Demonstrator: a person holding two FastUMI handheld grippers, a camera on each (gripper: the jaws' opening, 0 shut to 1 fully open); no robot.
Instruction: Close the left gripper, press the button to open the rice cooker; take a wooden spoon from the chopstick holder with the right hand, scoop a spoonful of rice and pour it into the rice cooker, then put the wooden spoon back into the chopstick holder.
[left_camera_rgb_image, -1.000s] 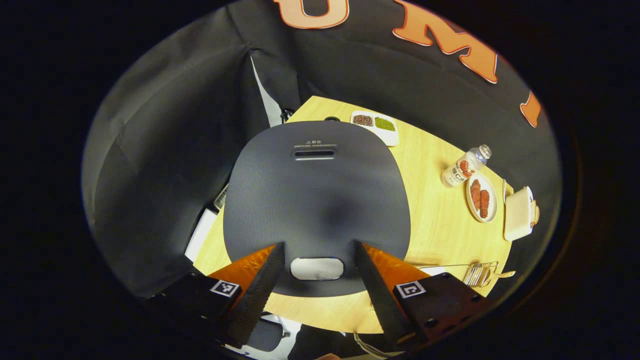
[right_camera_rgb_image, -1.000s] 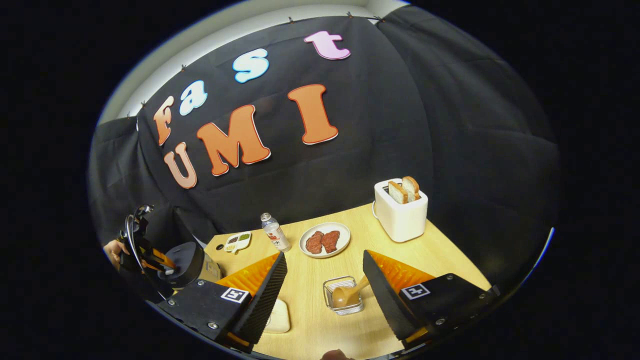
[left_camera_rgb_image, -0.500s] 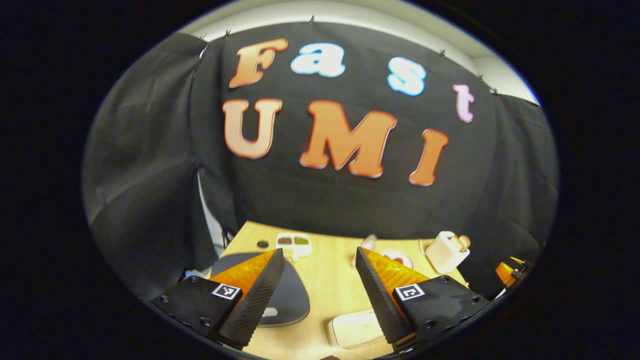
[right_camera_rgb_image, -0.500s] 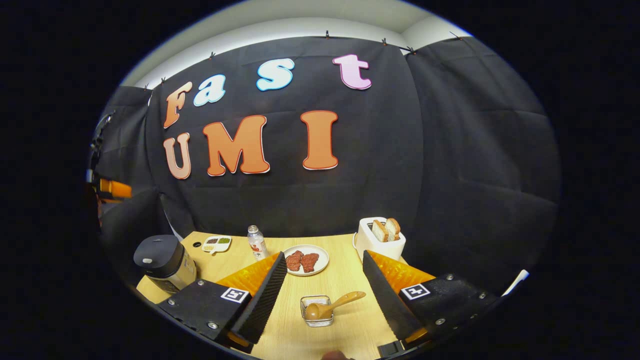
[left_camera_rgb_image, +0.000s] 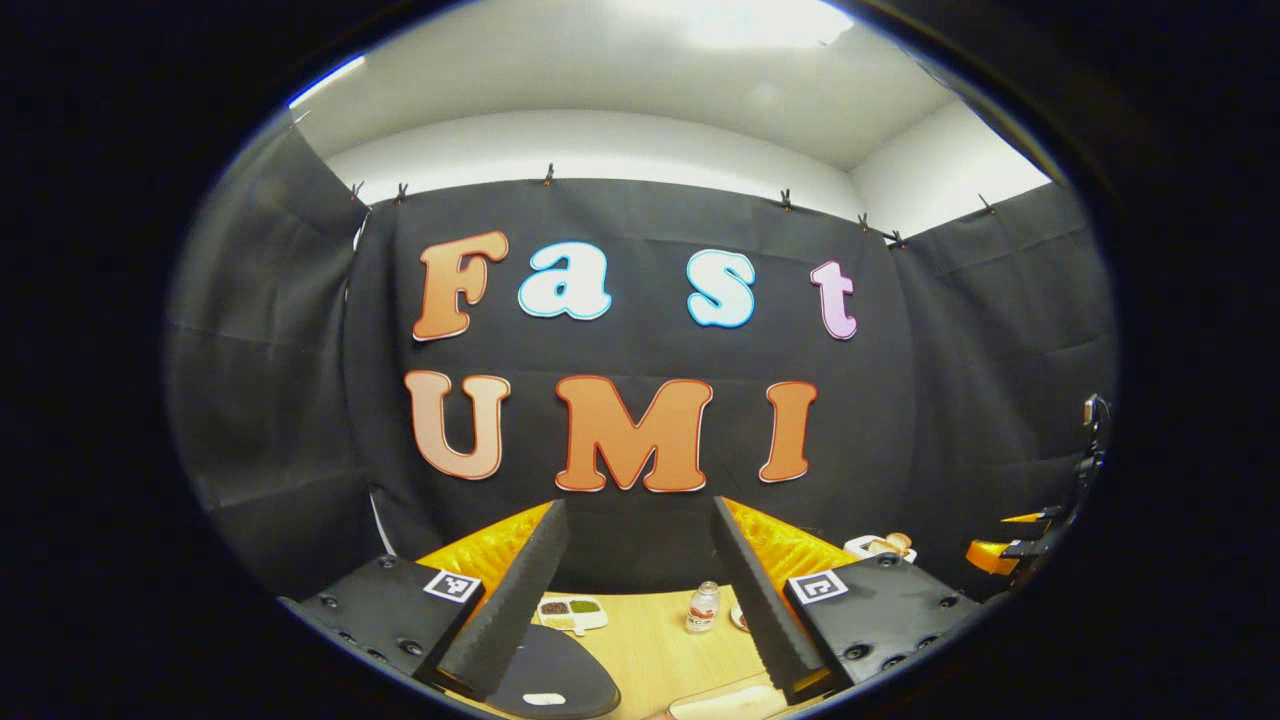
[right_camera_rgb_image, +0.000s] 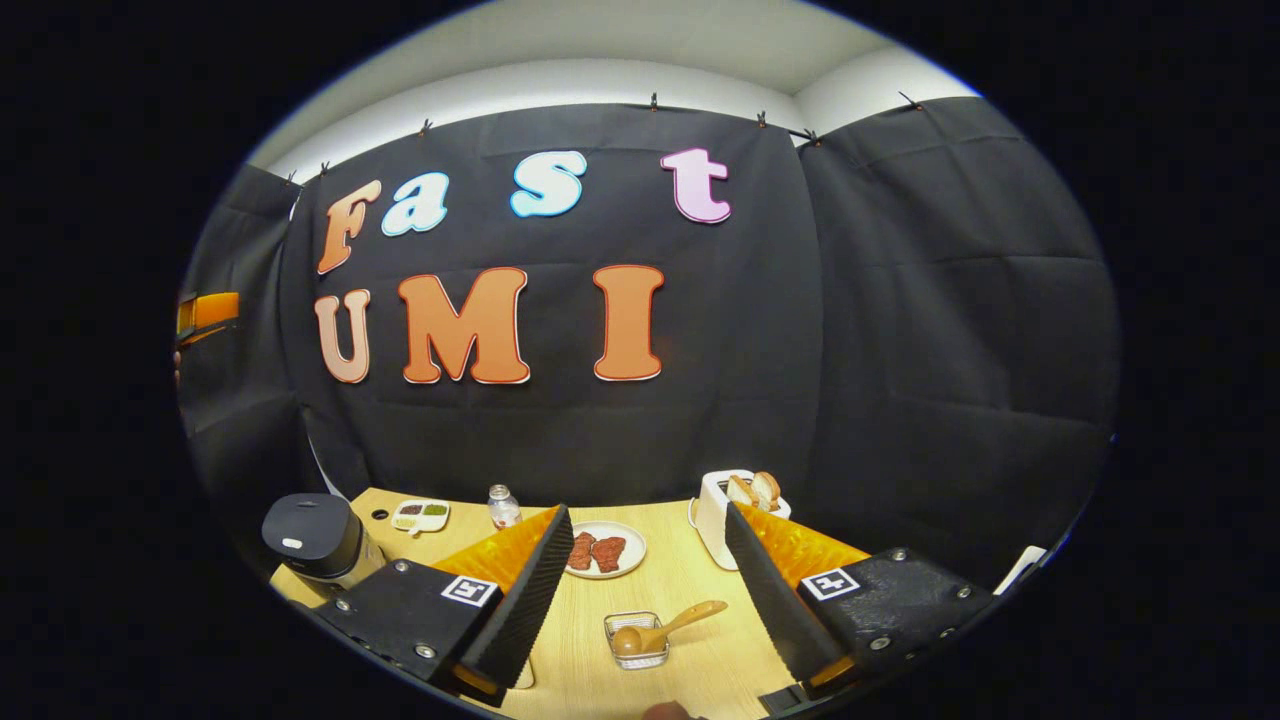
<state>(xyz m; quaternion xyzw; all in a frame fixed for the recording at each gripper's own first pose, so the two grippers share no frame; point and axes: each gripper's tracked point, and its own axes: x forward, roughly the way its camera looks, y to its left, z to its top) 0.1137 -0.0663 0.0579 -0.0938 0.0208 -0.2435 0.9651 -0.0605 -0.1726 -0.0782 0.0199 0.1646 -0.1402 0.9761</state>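
Two tools are up in the air here, both held high and looking out level across the booth. Over to the left tool (left_camera_rgb_image: 637, 585): its two fingers stand well apart, gripping nothing, tilted up off the pale wooden table (left_camera_rgb_image: 650, 640). Down at the bottom of the left gripper view sits the dark grey rice cooker (left_camera_rgb_image: 555, 680), lid down, with its pale oval button (left_camera_rgb_image: 543, 698) on the near edge. Beyond it lie a small white divided dish of beans (left_camera_rgb_image: 570, 611) and a little clear bottle with a red label (left_camera_rgb_image: 703, 607).

Now the right tool (right_camera_rgb_image: 645, 590): fingers spread wide as well, empty, hanging above the table's near side. Between those fingers, lower down, stands the small wire chopstick holder (right_camera_rgb_image: 637, 640) with the wooden spoon (right_camera_rgb_image: 665, 629) in it, bowl down in the basket, handle leaning out to the right. Behind that, a white round plate with two reddish pieces of meat (right_camera_rgb_image: 603, 549), and to its right a white toaster with two slices of bread sticking up (right_camera_rgb_image: 725, 515). Far left in the right gripper view, the rice cooker stands at the table's left end, closed
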